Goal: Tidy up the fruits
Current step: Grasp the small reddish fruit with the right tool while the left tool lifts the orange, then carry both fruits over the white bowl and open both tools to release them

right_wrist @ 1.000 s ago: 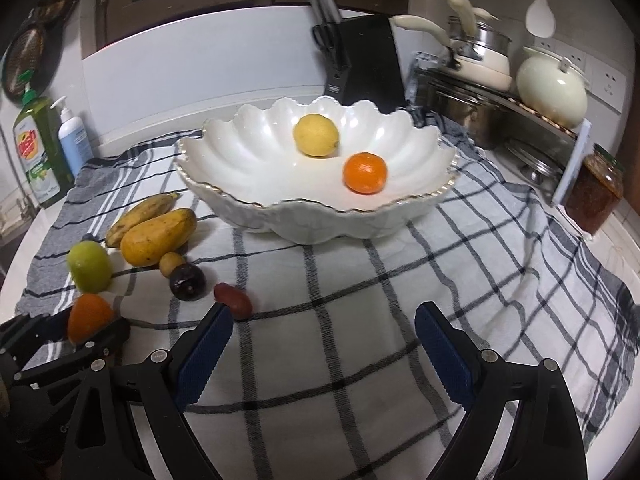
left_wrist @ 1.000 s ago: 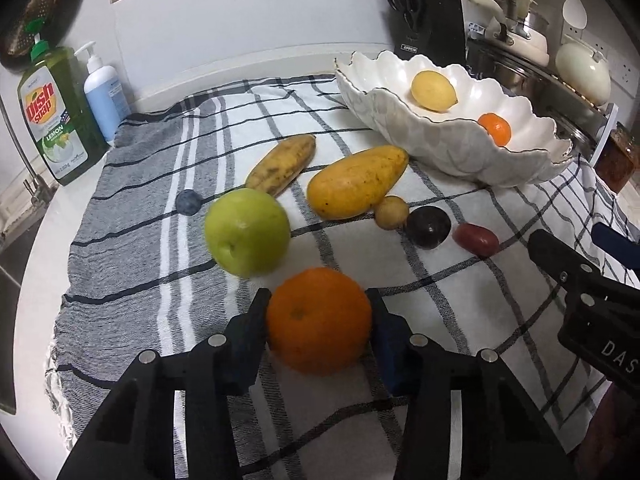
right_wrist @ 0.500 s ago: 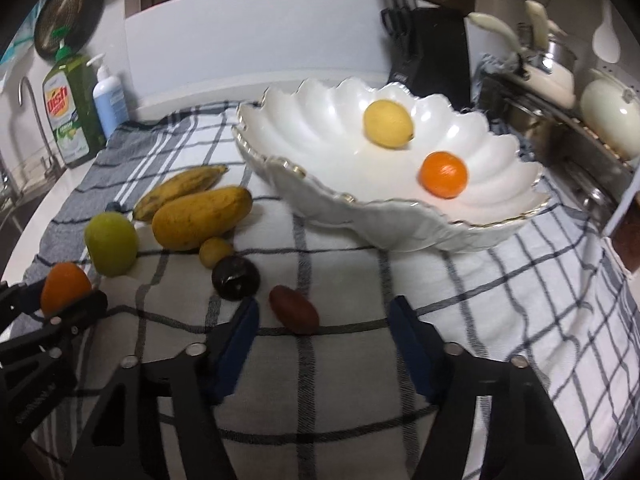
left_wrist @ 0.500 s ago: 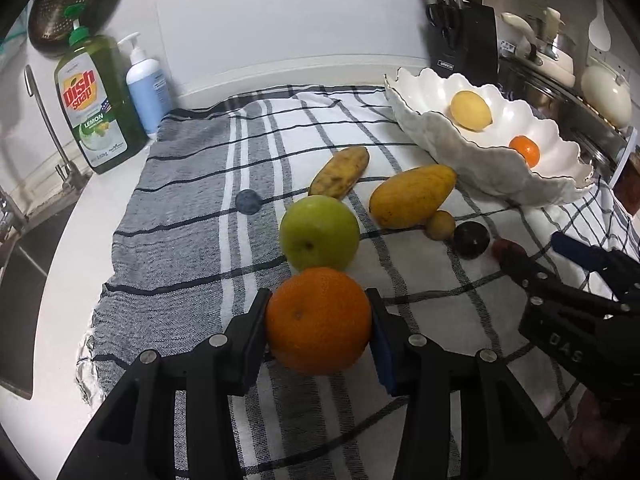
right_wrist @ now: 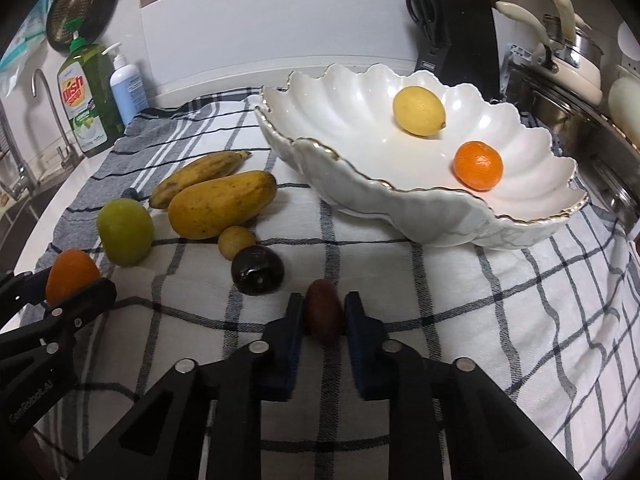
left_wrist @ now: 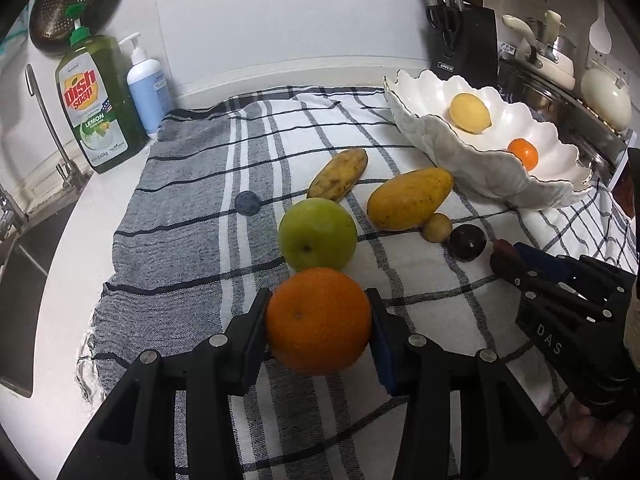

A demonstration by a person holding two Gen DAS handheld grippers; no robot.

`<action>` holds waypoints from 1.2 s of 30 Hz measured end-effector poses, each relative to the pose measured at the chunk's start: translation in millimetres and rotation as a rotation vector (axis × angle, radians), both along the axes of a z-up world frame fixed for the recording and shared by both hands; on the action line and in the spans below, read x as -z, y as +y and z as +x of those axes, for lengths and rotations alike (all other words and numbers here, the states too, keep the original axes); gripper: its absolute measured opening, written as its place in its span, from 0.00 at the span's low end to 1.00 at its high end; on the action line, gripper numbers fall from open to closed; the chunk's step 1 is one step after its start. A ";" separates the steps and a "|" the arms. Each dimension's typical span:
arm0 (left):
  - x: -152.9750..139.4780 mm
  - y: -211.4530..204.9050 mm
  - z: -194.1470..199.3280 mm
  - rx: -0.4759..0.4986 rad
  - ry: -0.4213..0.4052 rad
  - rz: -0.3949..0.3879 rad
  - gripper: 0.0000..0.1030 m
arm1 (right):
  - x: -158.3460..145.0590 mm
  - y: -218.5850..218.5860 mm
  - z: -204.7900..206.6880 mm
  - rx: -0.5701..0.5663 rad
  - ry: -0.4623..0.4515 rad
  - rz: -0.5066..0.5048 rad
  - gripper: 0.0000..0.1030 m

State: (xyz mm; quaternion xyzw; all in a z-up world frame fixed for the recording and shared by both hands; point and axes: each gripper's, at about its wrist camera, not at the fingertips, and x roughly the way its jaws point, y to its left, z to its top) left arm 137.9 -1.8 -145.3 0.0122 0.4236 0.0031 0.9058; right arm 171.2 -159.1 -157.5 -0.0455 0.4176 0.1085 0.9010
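Observation:
My left gripper (left_wrist: 318, 318) is shut on a big orange (left_wrist: 319, 321), held just above the checked cloth. My right gripper (right_wrist: 323, 312) is shut on a small dark red oval fruit (right_wrist: 323, 310) that lies on the cloth. Beyond them sit a green apple (left_wrist: 317, 235), a mango (left_wrist: 409, 199), a banana (left_wrist: 339, 174), a small tan fruit (left_wrist: 437, 227), a dark round fruit (right_wrist: 258, 270) and a blueberry (left_wrist: 247, 203). The white scalloped bowl (right_wrist: 400, 208) at the right holds a lemon (right_wrist: 419, 111) and a small mandarin (right_wrist: 478, 165).
A dish soap bottle (left_wrist: 100, 108) and a blue pump bottle (left_wrist: 146, 88) stand at the back left by the sink and tap (left_wrist: 48, 128). A knife block (left_wrist: 464, 46) and pots (right_wrist: 568, 60) crowd the back right. The cloth (left_wrist: 180, 240) hangs near the counter's left edge.
The right gripper moved left and down to the dark red fruit and its jaws went from wide apart to closed on it. The left gripper kept its hold on the orange and lifted slightly.

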 end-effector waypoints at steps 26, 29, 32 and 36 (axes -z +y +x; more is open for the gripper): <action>-54.0 -32.4 20.2 0.097 -0.095 -0.041 0.44 | -69.9 -32.6 -15.0 0.073 -0.130 0.025 0.20; -67.4 -44.2 31.5 0.127 -0.115 -0.048 0.44 | -84.3 -43.3 -11.2 0.100 -0.155 0.026 0.20; -79.2 -54.7 44.6 0.153 -0.132 -0.055 0.44 | -94.8 -53.5 -4.4 0.128 -0.165 0.027 0.20; -91.5 -71.0 65.4 0.204 -0.131 -0.079 0.44 | -104.8 -67.7 8.5 0.156 -0.166 0.045 0.20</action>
